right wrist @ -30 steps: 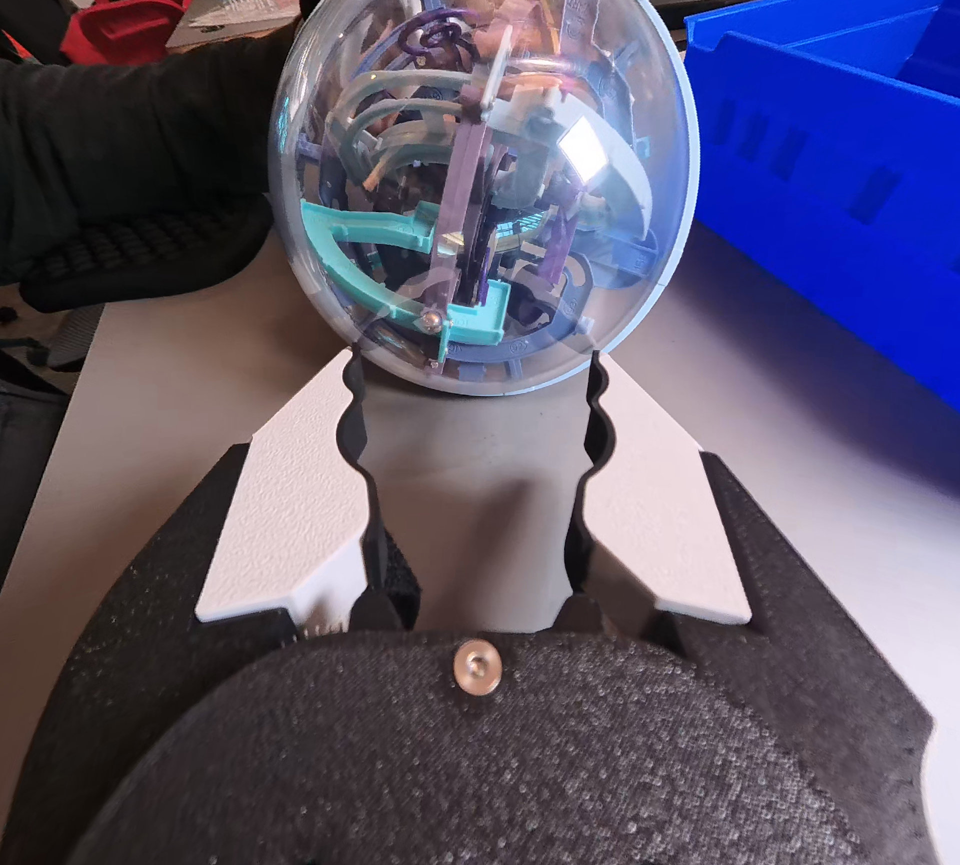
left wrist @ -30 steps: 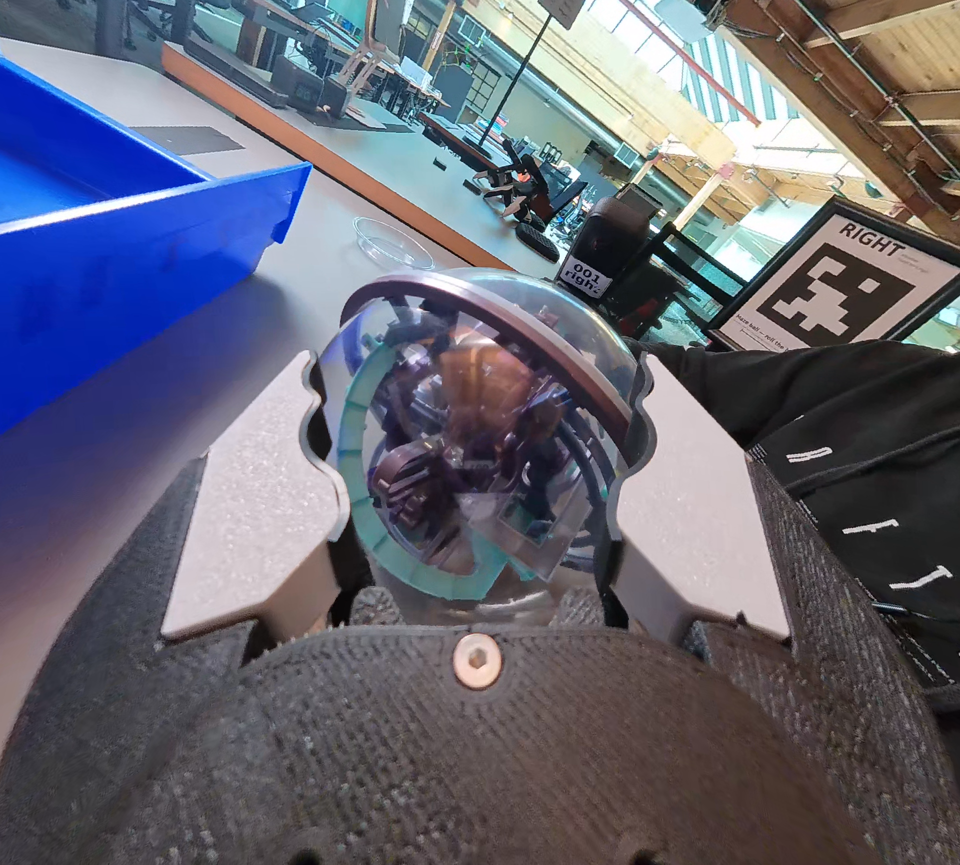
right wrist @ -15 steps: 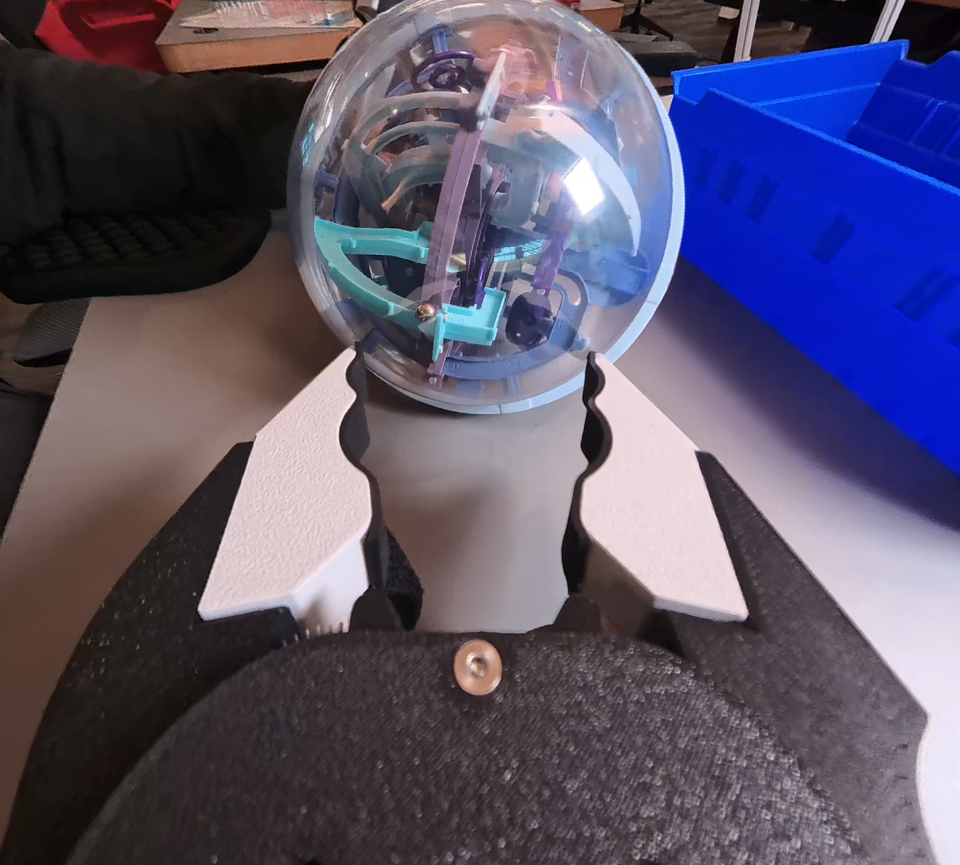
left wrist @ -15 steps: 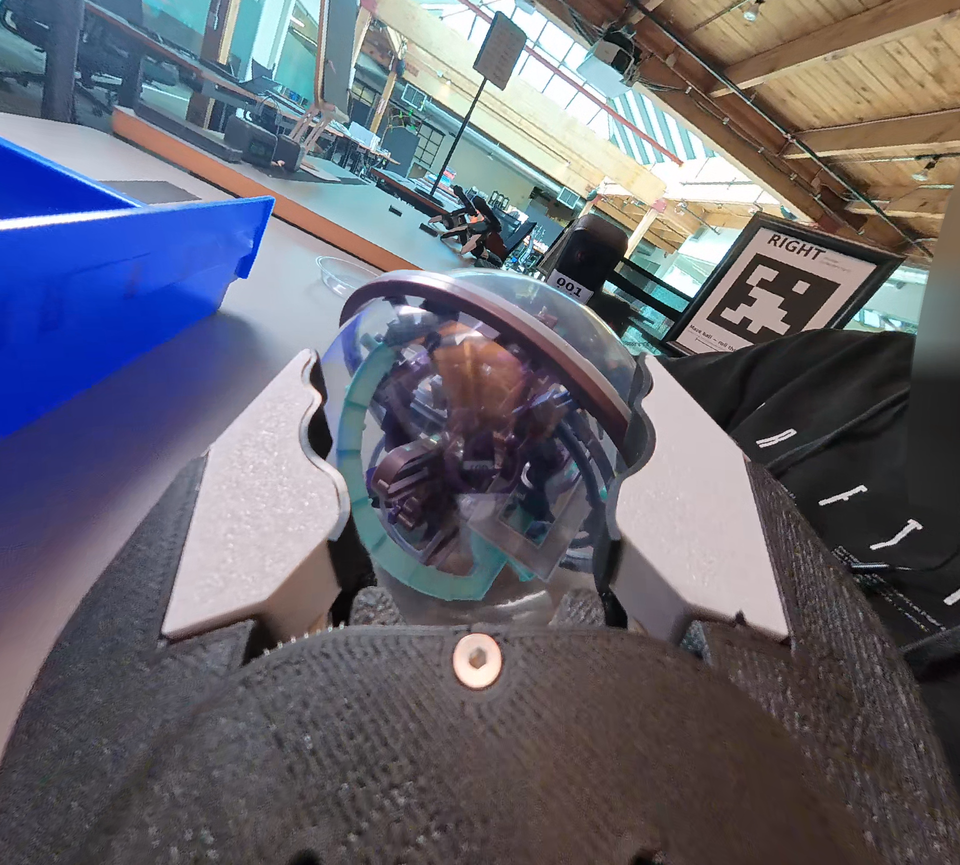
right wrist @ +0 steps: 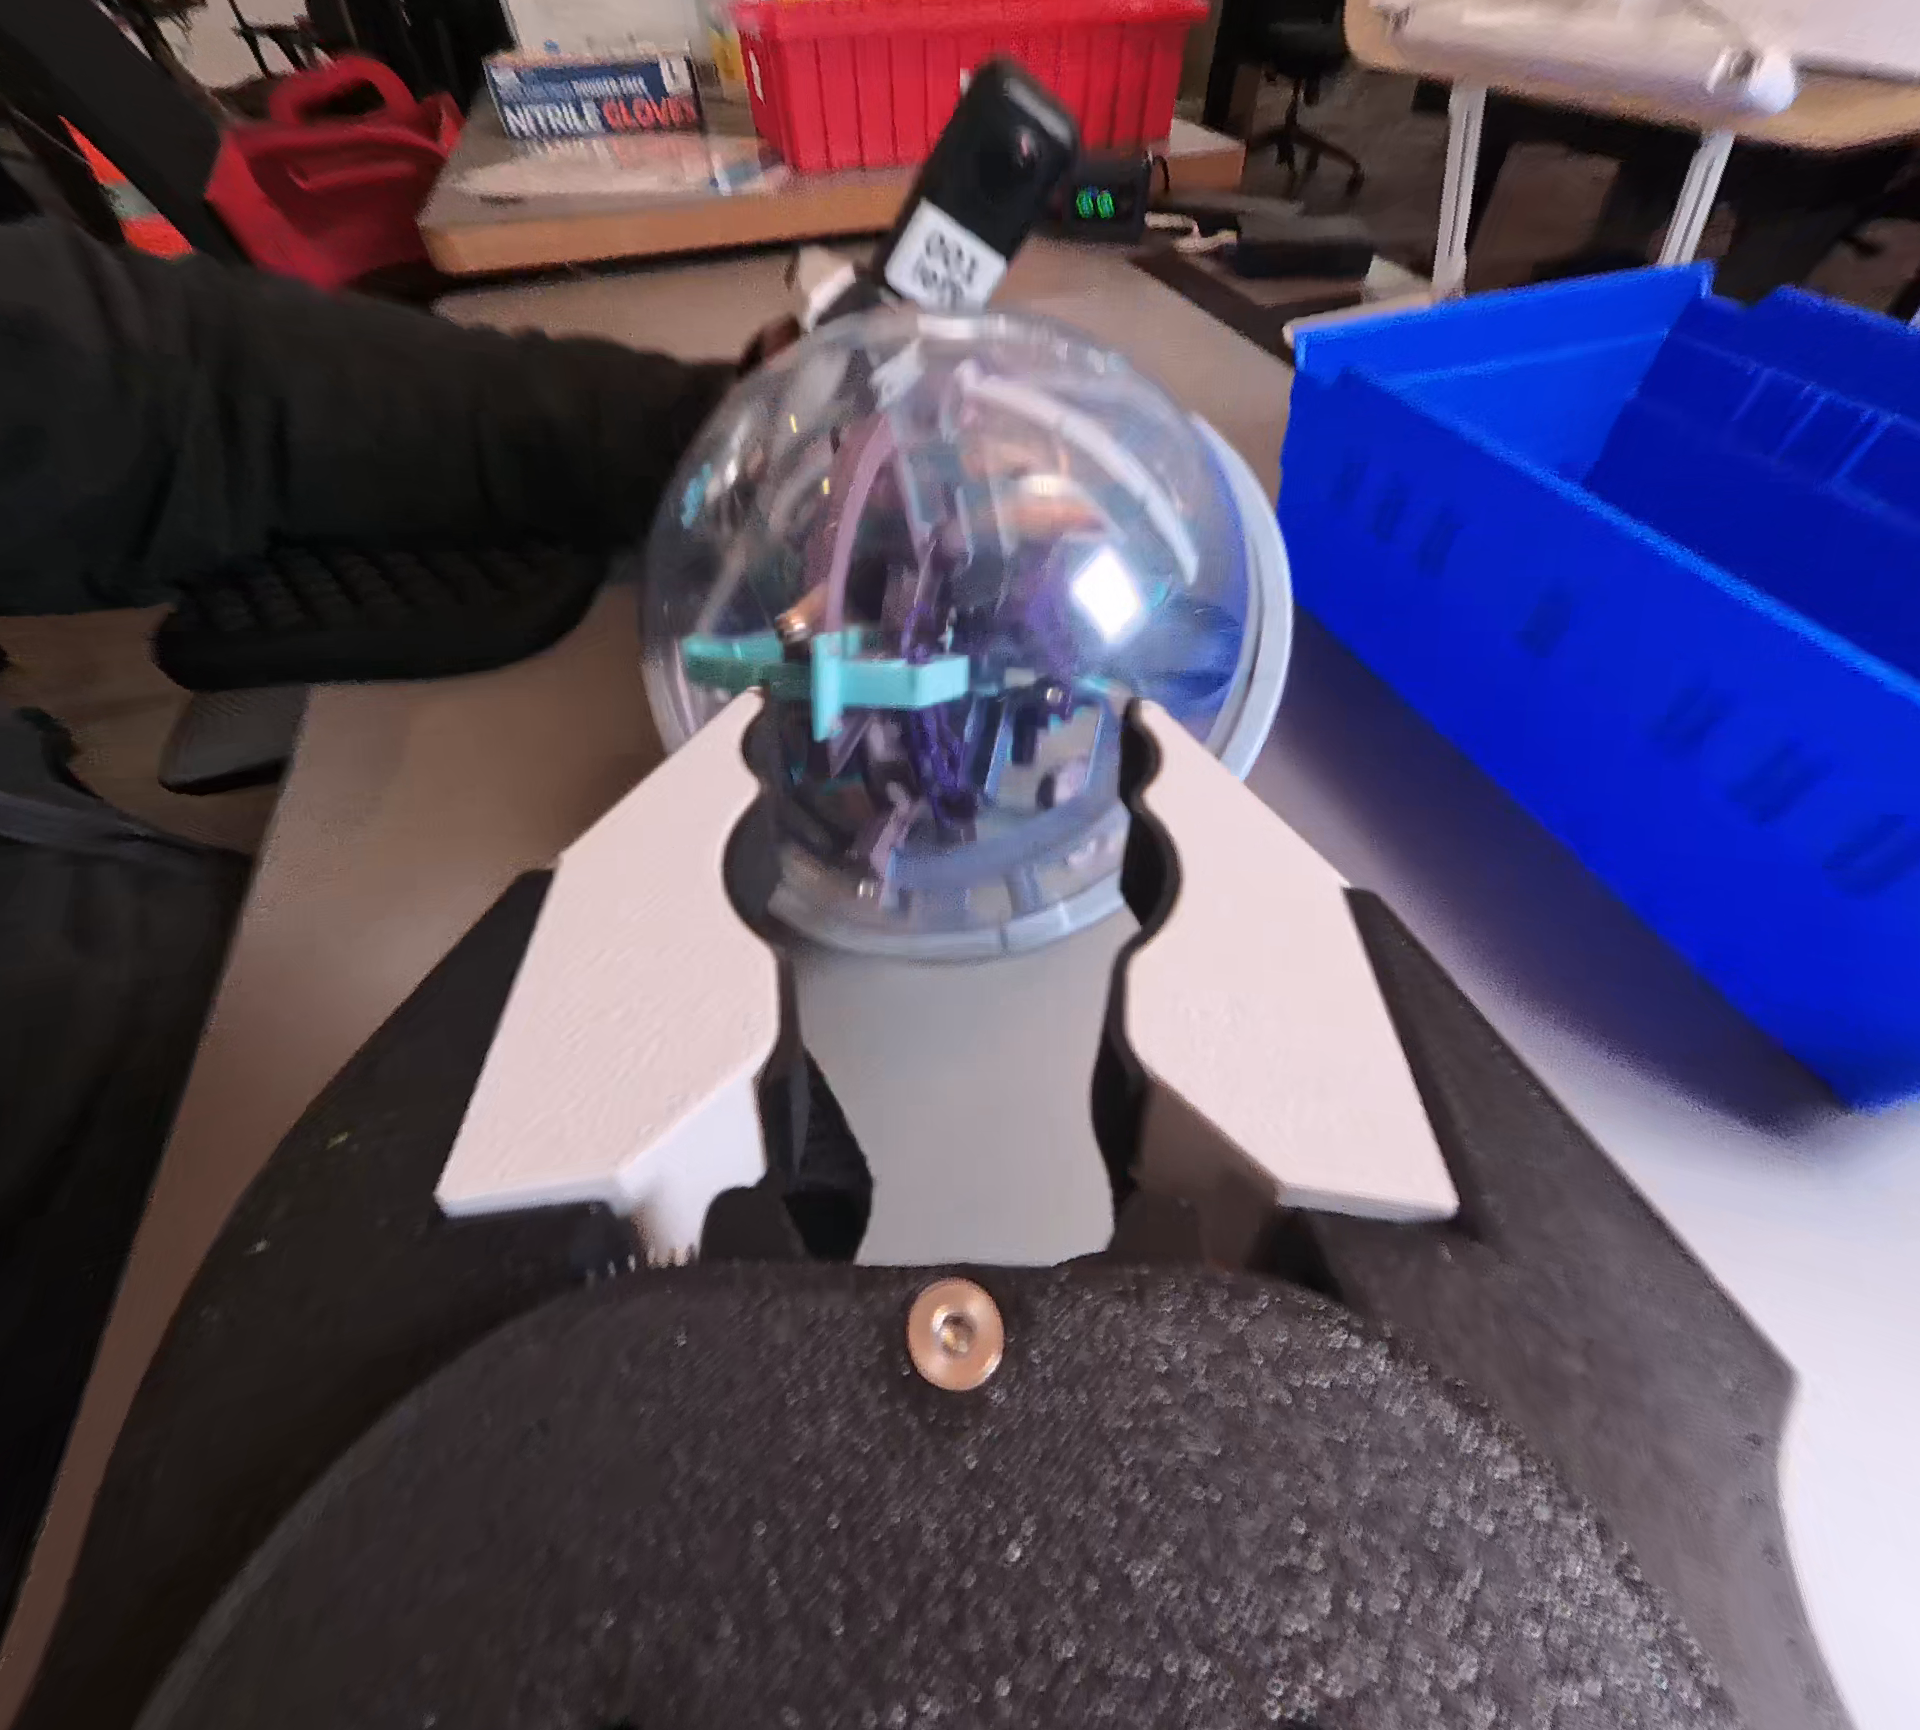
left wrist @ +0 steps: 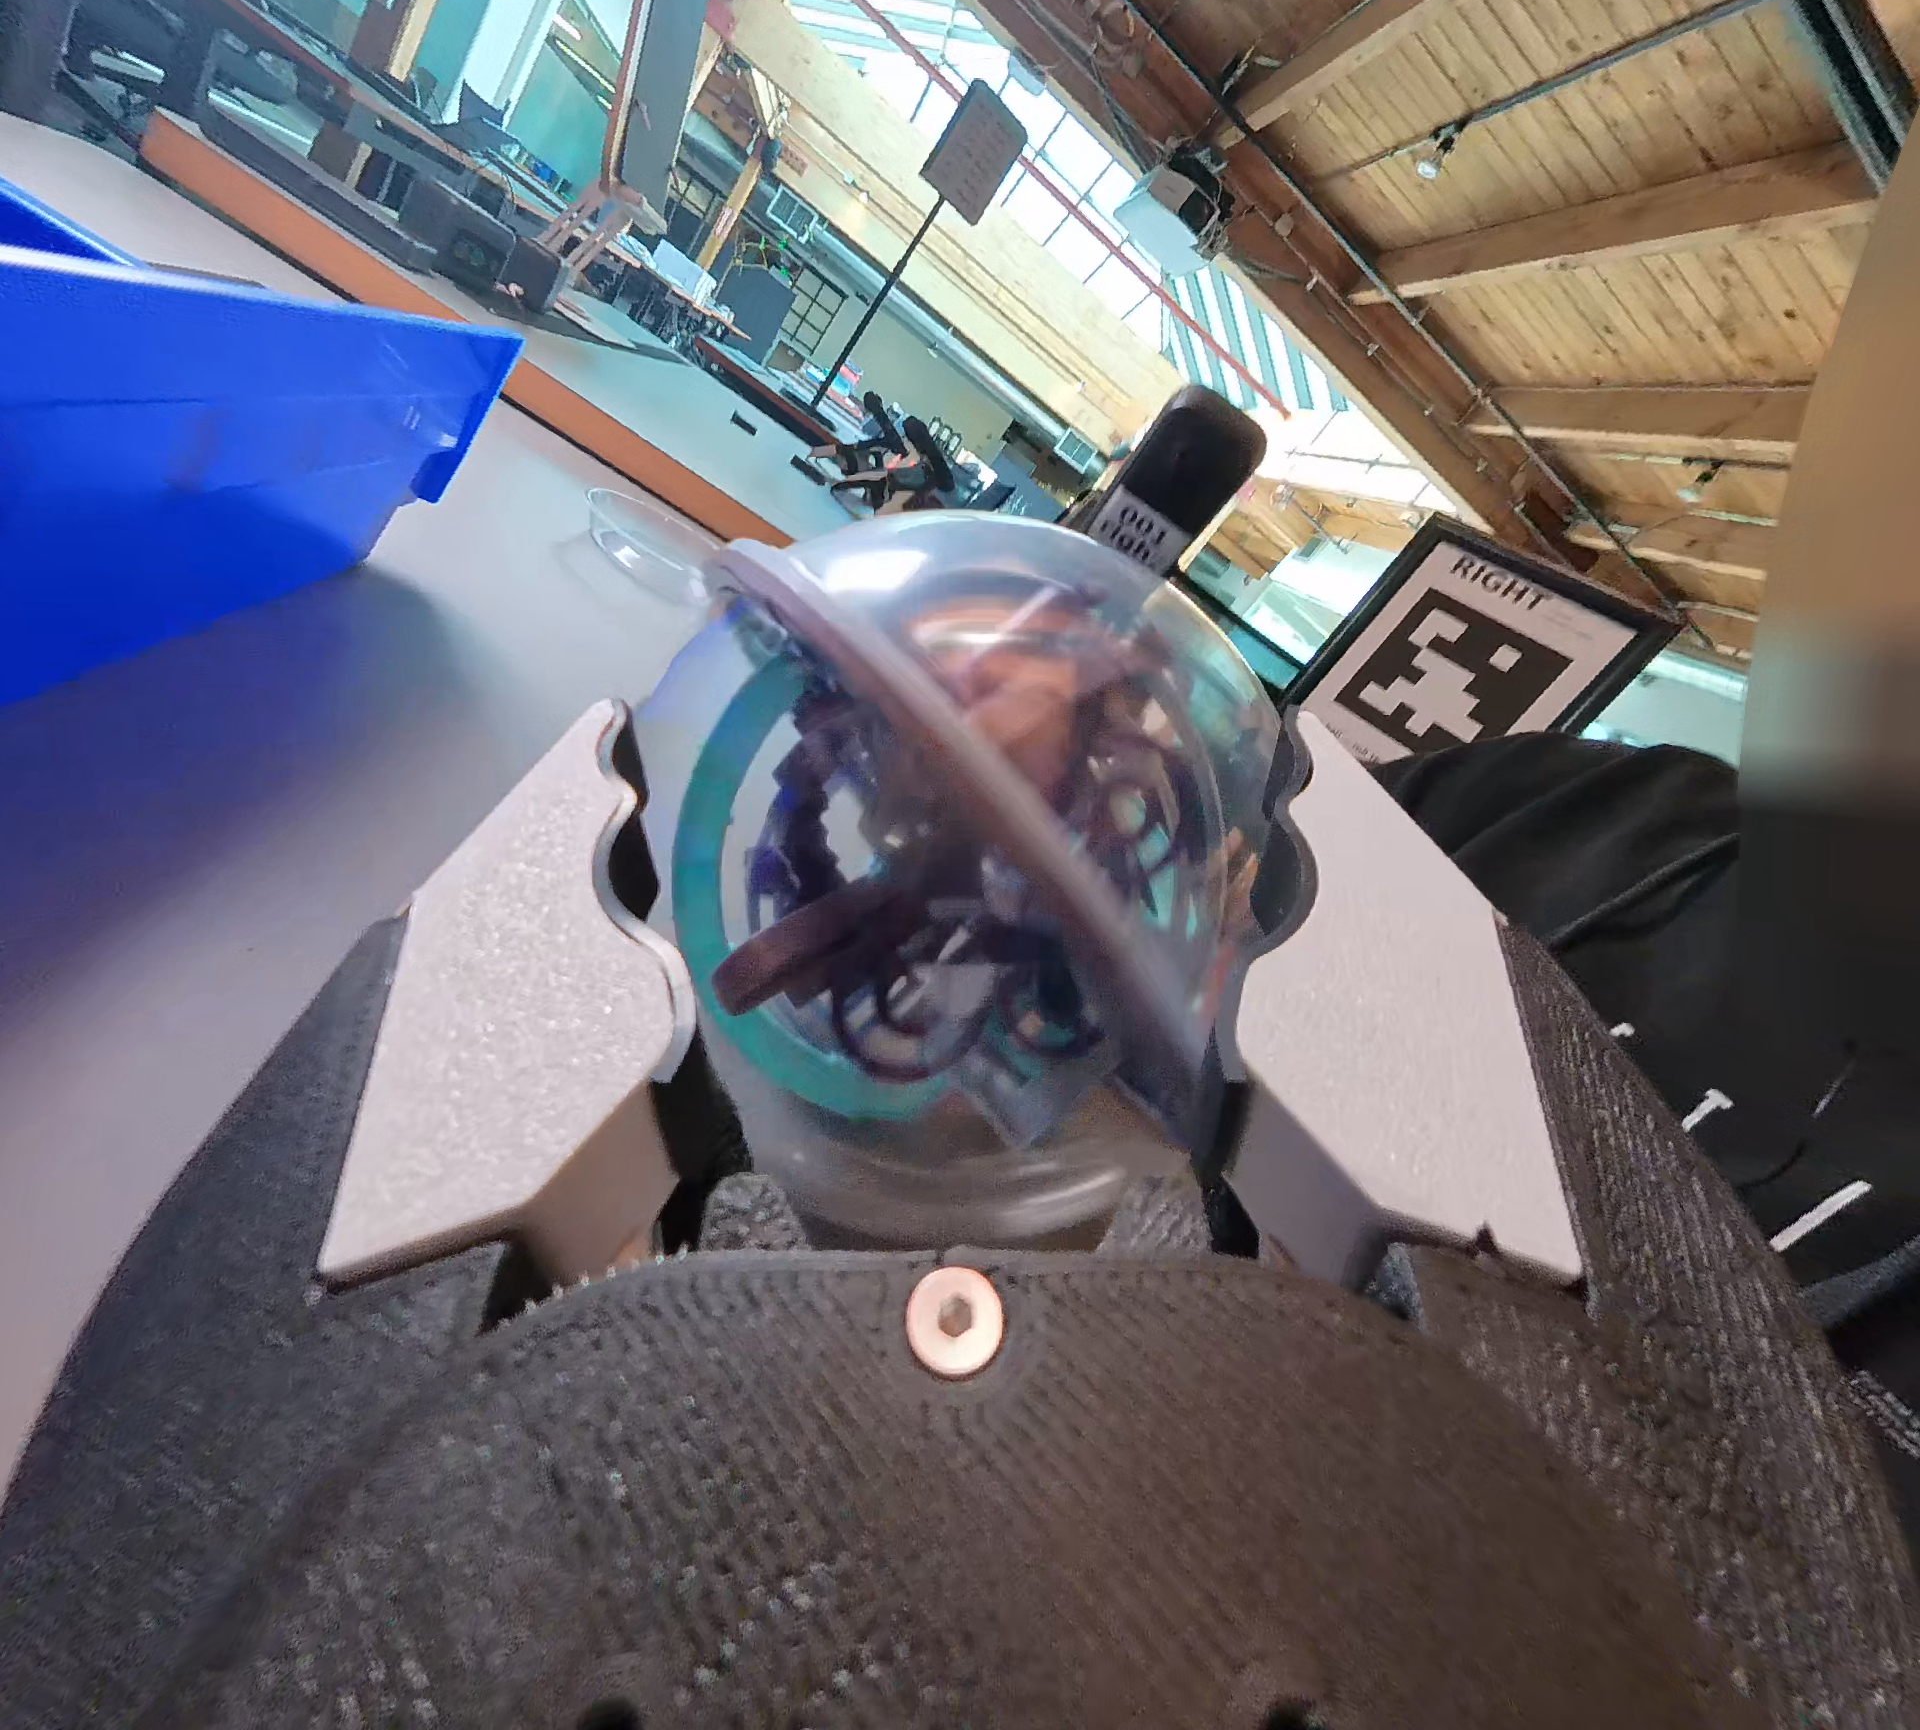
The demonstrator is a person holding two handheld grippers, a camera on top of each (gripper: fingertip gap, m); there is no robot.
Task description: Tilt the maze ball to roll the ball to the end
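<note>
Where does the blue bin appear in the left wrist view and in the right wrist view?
Left wrist view: the blue bin is at the left edge, upper half, on the table left of the maze ball.
Right wrist view: the blue bin is at the right edge, right of the maze ball.
Shared landmark: the maze ball, central in both views.

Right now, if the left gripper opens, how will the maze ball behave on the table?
The maze ball would probably roll: it is fully round, and the grey table looks smooth and flat. Its clear shell looks hard and glossy, so it likely slips easily. The left gripper clamps it at both sides, which seems to steady it.
</note>
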